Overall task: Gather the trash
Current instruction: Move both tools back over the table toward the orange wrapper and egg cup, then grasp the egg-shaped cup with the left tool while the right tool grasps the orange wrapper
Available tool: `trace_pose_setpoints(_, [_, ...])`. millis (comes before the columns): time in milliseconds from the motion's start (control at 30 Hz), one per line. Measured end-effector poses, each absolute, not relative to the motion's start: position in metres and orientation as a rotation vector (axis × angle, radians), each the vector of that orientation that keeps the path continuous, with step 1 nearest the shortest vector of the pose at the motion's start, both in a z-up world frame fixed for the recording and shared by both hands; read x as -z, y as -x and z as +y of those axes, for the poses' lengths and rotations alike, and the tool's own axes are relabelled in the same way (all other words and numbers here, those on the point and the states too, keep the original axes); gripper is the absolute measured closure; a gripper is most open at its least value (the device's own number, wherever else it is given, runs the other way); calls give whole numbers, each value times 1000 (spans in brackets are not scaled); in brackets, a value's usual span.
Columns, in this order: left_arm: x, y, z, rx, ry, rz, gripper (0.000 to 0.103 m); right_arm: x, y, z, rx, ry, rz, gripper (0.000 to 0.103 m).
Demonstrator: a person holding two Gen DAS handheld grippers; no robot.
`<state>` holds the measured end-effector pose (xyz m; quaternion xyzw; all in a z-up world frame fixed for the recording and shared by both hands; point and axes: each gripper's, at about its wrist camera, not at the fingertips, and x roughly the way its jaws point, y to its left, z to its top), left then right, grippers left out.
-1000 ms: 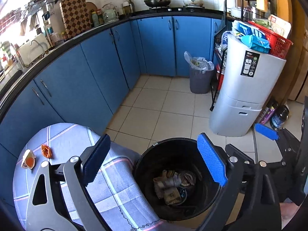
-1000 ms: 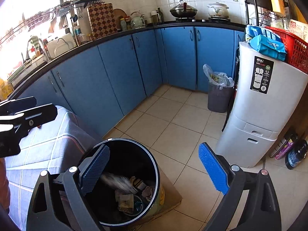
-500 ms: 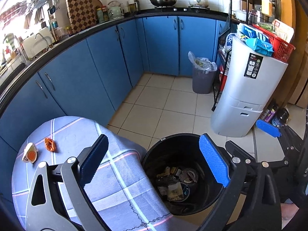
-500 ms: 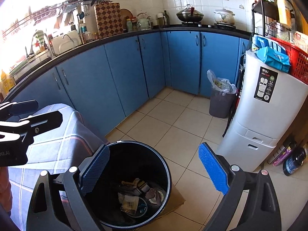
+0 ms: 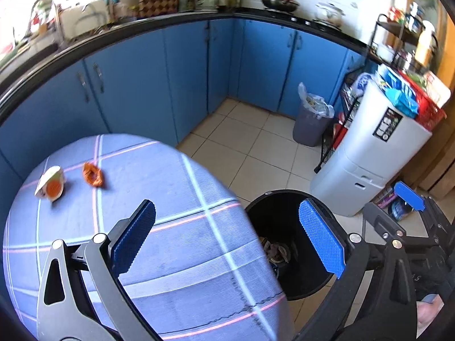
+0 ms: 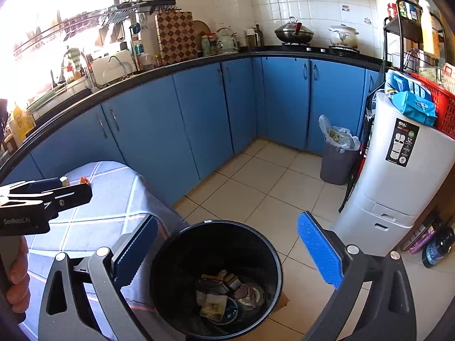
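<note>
Swinging away from the black bin (image 5: 284, 244) toward the cloth-covered surface (image 5: 170, 255), the left claw (image 5: 227, 238) gaped empty, as did the right claw (image 6: 227, 253) above the bin. Two scraps remained there: an orange wrapper (image 5: 92, 174) and a white cup (image 5: 50, 185), probably next.

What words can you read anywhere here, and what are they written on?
"GenRobot.AI": on the side of the left tongs.
Black label on the white cabinet: too small to read.
Blue packets on top: print too blurred.
</note>
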<state>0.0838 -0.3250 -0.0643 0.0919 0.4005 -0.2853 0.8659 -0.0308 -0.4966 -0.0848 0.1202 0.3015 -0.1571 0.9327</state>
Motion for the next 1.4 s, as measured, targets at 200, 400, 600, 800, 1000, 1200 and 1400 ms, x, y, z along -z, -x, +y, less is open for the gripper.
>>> trace_pose_setpoints(200, [65,-84,-294,568,-179,825,3,76,24,-481,326,-237,623,7])
trace_pose_setpoints(400, [62,-86,-266,549,-170,805,3,67,13,-456,311,-204,632,7])
trace_pose_setpoints(600, [59,-94,-231,517,-138,793,3,60,-5,-425,283,-162,641,7])
trace_pose_setpoints(800, [62,-110,-186,465,-89,800,3,56,-26,-391,240,-117,648,7])
trace_pose_setpoints(1000, [65,-127,-142,410,-54,796,3,57,-49,-359,200,-86,663,7])
trace_pose_setpoints(1200, [73,-142,-108,371,-42,794,3,60,-76,-326,161,-55,680,7])
trace_pose_setpoints(1400, [83,-159,-80,343,-35,800,3,70,-108,-295,126,-26,706,7])
